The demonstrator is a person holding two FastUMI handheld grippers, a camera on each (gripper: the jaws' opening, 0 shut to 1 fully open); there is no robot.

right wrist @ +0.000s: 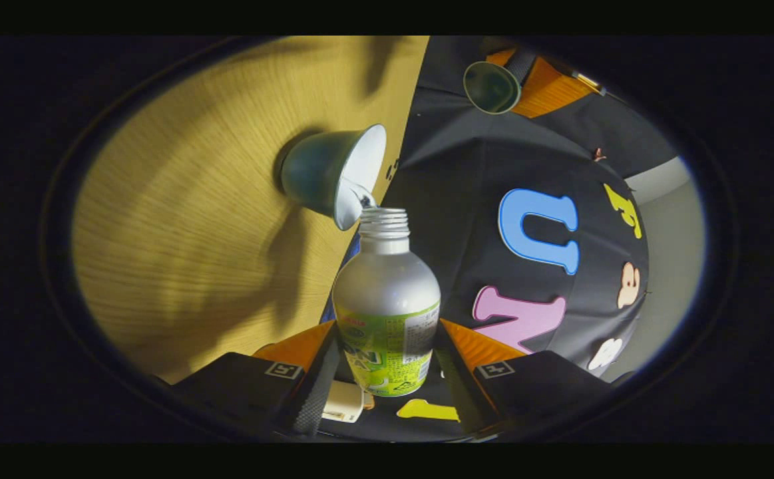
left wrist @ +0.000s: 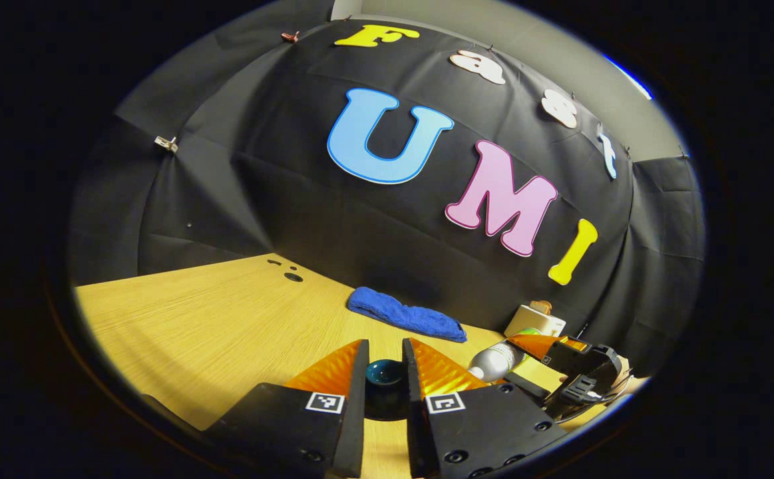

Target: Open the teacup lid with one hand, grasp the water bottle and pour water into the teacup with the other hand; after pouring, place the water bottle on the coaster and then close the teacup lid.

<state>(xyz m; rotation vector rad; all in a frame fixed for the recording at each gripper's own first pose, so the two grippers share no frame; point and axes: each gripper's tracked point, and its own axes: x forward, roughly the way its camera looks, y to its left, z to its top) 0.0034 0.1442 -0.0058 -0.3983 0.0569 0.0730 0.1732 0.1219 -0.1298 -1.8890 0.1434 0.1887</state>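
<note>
The right gripper point(right wrist: 387, 362) clamps the water bottle point(right wrist: 387, 299) by its labelled body, both fingers pressed to its sides, tipped so its open mouth sits at the teacup's point(right wrist: 333, 174) rim, where a little water runs in. The teacup stands on the wooden table point(right wrist: 180, 199). The left gripper point(left wrist: 385, 382) pinches the dark teacup lid point(left wrist: 385, 374), held apart from the teacup, with a blue towel point(left wrist: 405, 315) beyond it.

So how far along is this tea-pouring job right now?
Done: the dark teal round lid is off, pinched in the left gripper. In hand: the right gripper clamps the silver bottle with the green label, tipped so its open neck meets the rim of the teal white-lined teacup. Left: finish pouring, set the bottle on the coaster, close the cup.
</note>
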